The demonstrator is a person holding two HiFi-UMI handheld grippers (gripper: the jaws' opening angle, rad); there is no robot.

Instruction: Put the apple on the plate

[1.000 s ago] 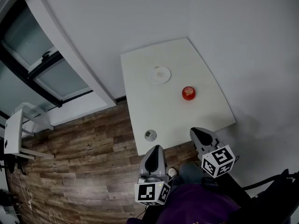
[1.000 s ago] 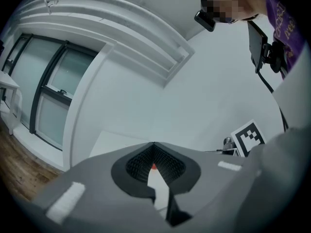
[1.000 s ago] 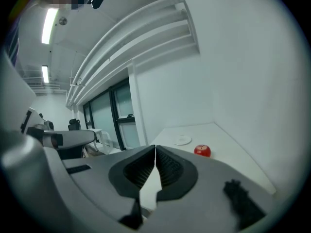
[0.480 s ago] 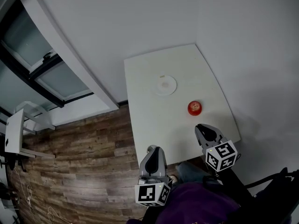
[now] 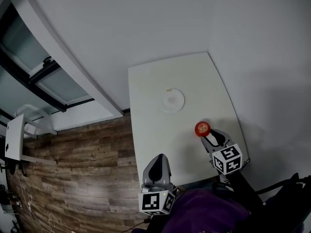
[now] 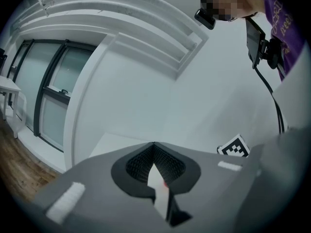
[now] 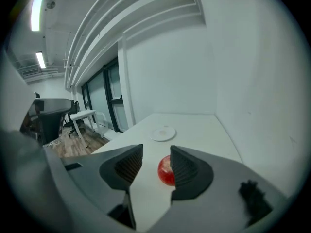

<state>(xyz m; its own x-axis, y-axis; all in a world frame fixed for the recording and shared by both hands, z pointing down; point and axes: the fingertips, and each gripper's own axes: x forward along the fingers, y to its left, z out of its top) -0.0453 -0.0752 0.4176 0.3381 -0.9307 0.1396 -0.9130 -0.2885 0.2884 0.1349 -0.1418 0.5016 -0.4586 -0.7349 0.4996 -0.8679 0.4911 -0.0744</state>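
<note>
A red apple (image 5: 202,128) sits on the white table (image 5: 155,86) near its right edge. The small white plate (image 5: 172,100) lies empty farther back, mid-table. My right gripper (image 5: 209,134) is just short of the apple, and its jaws have just been opening. In the right gripper view the open gripper (image 7: 156,149) has the apple (image 7: 166,171) beyond its tips, partly behind the right jaw and untouched, with the plate (image 7: 163,133) farther off. My left gripper (image 5: 158,160) hovers at the table's near edge, and its tips (image 6: 154,145) meet, holding nothing.
A white wall (image 5: 262,81) runs close along the table's right side and behind it. Wooden floor (image 5: 82,169) and dark-framed windows (image 5: 29,76) lie to the left, with a white desk (image 5: 12,137) at the far left.
Both grippers have moved forward over the table's near edge. The right one has come up to the apple and its jaws have parted. Apple and plate have stayed in place.
</note>
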